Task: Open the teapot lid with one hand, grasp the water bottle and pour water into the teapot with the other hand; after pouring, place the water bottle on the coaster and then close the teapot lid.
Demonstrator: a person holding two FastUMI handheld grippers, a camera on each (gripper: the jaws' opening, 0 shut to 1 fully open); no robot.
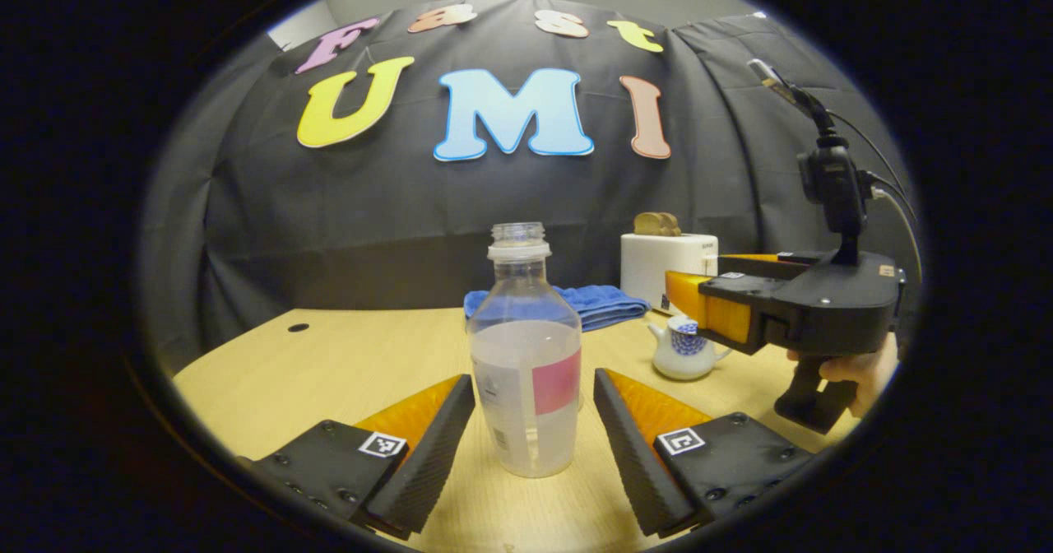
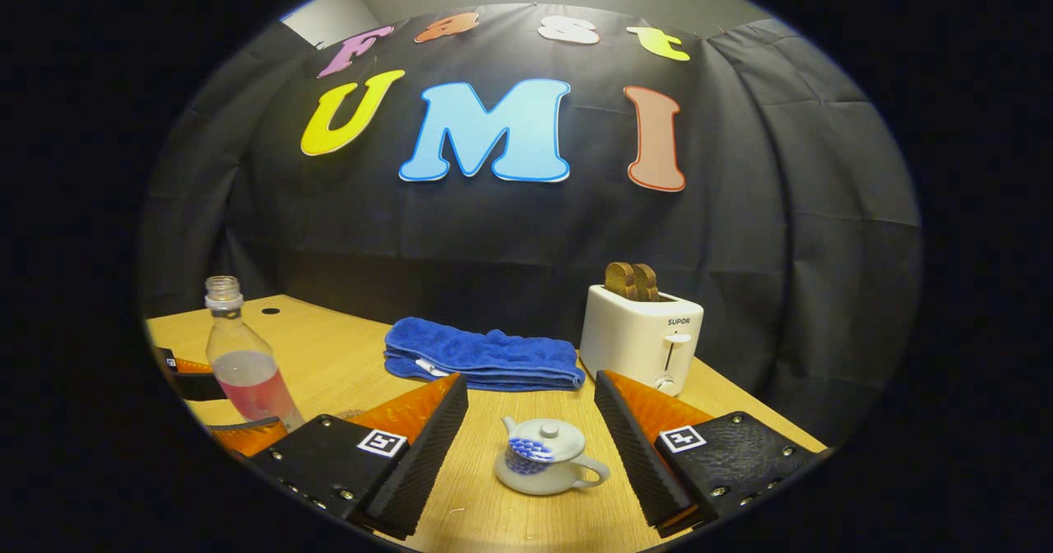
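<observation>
The water bottle (image 1: 526, 355) is stood upright on the desk (image 1: 345, 364), capless and roughly half full, framed between the wide-open jaws of the left gripper (image 1: 533, 434) with nothing pressed on it. It's thin clear plastic, so it can be expected to be light but squashy (squeeze too hard and water could be pushed out of the open neck); the labelled middle looks like the best place to be gripped.

The teapot (image 2: 547, 457) sits toward the desk's near edge with its lid (image 2: 549, 431) on, between the open jaws of the right gripper (image 2: 531, 438). It looks like glazed ceramic, so slippery and chippable; the small lid knob is where hold would be taken.
</observation>
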